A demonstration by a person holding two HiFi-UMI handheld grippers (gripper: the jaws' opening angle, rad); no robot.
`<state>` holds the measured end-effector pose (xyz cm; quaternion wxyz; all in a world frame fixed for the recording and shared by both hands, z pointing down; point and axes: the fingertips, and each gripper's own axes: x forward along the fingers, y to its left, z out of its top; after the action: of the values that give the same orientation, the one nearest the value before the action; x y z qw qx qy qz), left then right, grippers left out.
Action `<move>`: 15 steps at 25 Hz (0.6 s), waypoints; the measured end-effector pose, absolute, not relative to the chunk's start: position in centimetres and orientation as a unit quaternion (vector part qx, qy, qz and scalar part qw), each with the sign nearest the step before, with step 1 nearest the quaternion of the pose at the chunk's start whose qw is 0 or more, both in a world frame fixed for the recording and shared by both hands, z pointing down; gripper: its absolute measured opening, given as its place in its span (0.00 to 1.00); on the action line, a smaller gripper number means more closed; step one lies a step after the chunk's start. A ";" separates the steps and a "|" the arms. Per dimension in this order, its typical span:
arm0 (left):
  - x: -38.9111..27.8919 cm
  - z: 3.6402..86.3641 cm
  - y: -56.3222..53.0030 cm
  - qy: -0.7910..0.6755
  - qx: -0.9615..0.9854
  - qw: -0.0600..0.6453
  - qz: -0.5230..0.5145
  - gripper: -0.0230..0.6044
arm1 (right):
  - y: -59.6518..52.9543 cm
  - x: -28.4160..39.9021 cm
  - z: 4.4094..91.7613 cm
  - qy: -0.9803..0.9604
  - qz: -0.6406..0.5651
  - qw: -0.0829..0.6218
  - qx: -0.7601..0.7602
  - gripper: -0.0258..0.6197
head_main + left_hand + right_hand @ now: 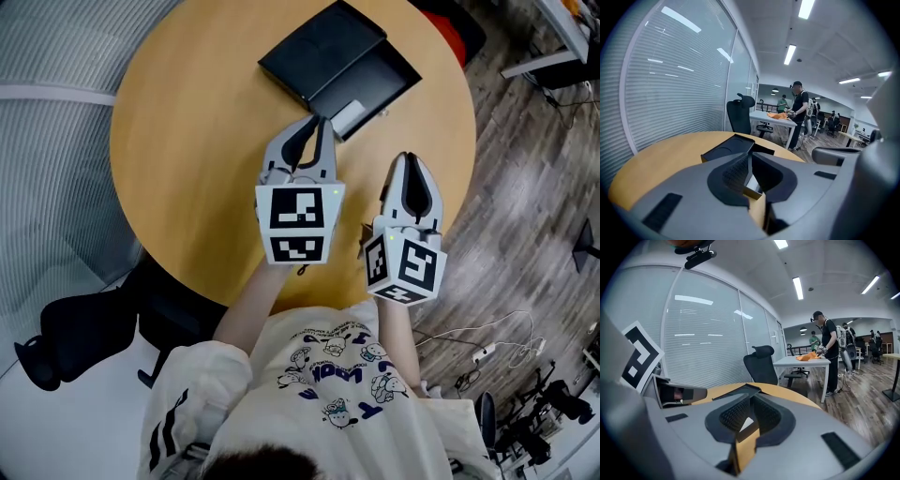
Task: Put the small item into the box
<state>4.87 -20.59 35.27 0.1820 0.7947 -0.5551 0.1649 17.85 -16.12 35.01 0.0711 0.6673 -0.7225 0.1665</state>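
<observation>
A black box (319, 52) lies open at the far side of the round wooden table (187, 141), with its flat black half (380, 80) beside it. The small item (351, 115), a pale silvery slab, rests against the box's near edge. My left gripper (321, 120) hangs just left of the item, its jaws closed together with nothing visibly between them. In the left gripper view the item (753, 183) shows behind the closed tips (750, 157), the box (726, 149) beyond. My right gripper (409, 156) is shut near the table's right edge, empty.
A black office chair (75, 337) stands below the table at the left. A glass wall with blinds (670, 93) runs along the left. Wooden floor with cables (497, 347) lies to the right. A person (829, 352) stands at a far desk.
</observation>
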 end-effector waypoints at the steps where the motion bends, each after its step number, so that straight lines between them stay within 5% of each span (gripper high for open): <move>1: 4.6 34.9 -20.2 -0.556 0.795 0.180 0.162 0.10 | -15.9 17.6 34.7 -0.724 0.164 0.070 0.667 0.11; 15: 2.9 30.5 -15.9 -0.557 0.807 0.150 0.128 0.09 | -13.3 15.0 31.0 -0.736 0.135 0.053 0.661 0.11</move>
<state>2.88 -15.87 30.54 0.1500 0.8069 -0.5569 0.1278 15.03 -13.30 31.02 0.0530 0.6607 -0.7365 0.1351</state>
